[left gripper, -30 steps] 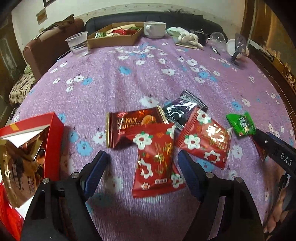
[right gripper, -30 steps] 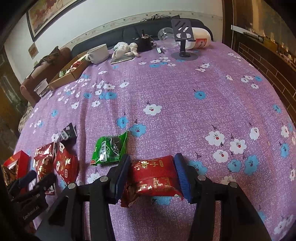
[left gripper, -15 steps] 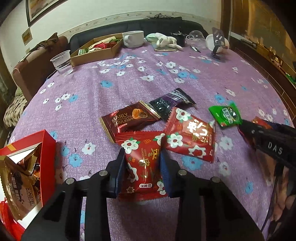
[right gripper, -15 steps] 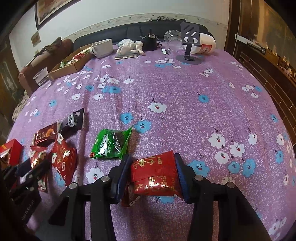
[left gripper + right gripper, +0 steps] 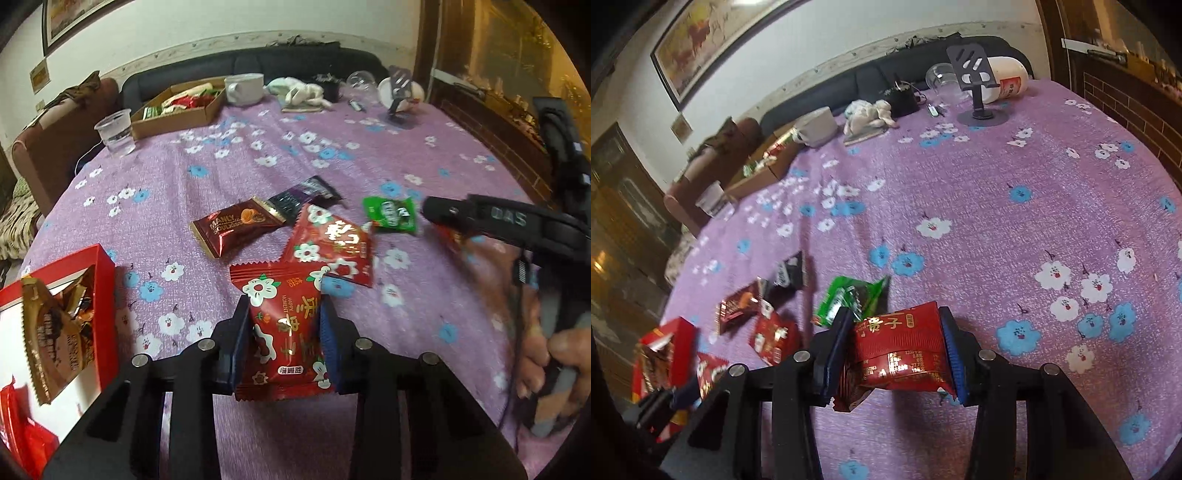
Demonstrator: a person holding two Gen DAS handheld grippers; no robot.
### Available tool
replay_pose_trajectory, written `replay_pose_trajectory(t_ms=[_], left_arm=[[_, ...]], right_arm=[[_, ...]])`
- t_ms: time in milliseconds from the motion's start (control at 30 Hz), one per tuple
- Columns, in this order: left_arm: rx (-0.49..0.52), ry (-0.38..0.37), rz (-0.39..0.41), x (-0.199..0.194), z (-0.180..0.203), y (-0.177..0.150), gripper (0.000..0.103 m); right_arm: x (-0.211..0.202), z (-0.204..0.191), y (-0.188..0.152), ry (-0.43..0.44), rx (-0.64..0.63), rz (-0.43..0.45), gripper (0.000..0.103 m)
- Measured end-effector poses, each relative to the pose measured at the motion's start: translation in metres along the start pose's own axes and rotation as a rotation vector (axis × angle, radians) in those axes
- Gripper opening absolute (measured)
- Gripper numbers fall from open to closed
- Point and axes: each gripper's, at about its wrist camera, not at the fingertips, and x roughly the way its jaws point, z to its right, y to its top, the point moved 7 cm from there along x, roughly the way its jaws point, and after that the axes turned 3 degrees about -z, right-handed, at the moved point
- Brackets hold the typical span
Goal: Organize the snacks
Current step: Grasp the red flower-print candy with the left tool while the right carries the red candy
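Observation:
My left gripper (image 5: 286,339) is shut on a red flower-print snack packet (image 5: 284,325) and holds it above the purple tablecloth. My right gripper (image 5: 894,350) is shut on a red packet with gold characters (image 5: 899,350), also lifted. On the cloth lie another red flower packet (image 5: 332,247), a brown Manly packet (image 5: 236,227), a dark packet (image 5: 303,195) and a green packet (image 5: 389,214). A red box (image 5: 74,295) holding a gold packet stands at the left. The right gripper also shows in the left wrist view (image 5: 491,221).
At the far side stand a cardboard box of snacks (image 5: 177,107), a plastic cup (image 5: 116,133), a white mug (image 5: 243,88), a phone stand (image 5: 975,85) and a white bottle (image 5: 1008,81). A sofa lies behind the table.
My left gripper closed on the red flower packet and lifted it off the cloth. My right gripper rose and swung left with its red packet.

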Motion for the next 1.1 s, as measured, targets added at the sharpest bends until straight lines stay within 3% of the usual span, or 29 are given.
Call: replay_pose_trajectory(t_ms=[500, 967, 1100], left_arm=[[0.057, -0.017, 0.099, -0.058, 0.001, -0.013, 0.032], [-0.022, 0.007, 0.146, -0.089, -0.044, -0.021, 0.032], [-0.046, 0.014, 0.162, -0.099, -0.059, -0.025, 0.032]], right_arm=[[-0.007, 0.008, 0.008, 0.061, 0.074, 0.061, 0.047], [-0.034, -0.01, 0.015, 0.048, -0.007, 0.226, 0.047], [-0.037, -0.019, 0.01, 0.05, -0.022, 0.237, 0.047]])
